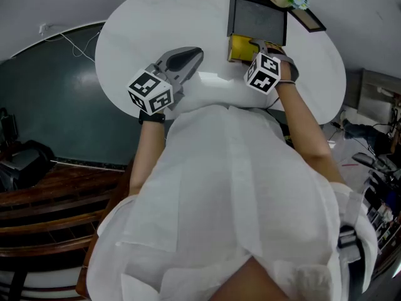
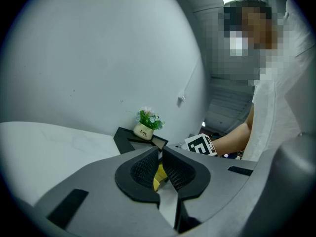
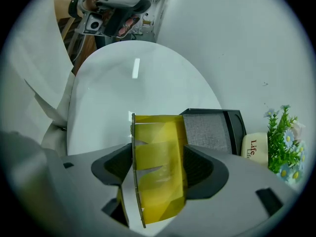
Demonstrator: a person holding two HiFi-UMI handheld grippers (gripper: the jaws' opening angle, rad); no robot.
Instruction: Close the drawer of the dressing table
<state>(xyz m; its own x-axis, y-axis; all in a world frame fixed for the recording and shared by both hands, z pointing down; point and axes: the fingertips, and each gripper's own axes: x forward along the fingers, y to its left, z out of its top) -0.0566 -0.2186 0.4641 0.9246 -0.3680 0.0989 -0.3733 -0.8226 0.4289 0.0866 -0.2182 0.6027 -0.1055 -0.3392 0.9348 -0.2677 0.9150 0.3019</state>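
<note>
Small cream pot (image 3: pixel 254 149) under green plant read "Life". My right gripper (image 3: pixel 158 154) pointed steeply down, jaws spread wide, one on each side of yellow drawer (image 3: pixel 160 125), pads not clamping it. Drawer sat just in front of black box (image 3: pixel 212 130), toward far edge of dressing table top (image 3: pixel 123 83). My left gripper (image 2: pixel 160 158) hung over near edge, left of drawer, jaws all but together, empty. Sliver of yellow showed through slit.
</note>
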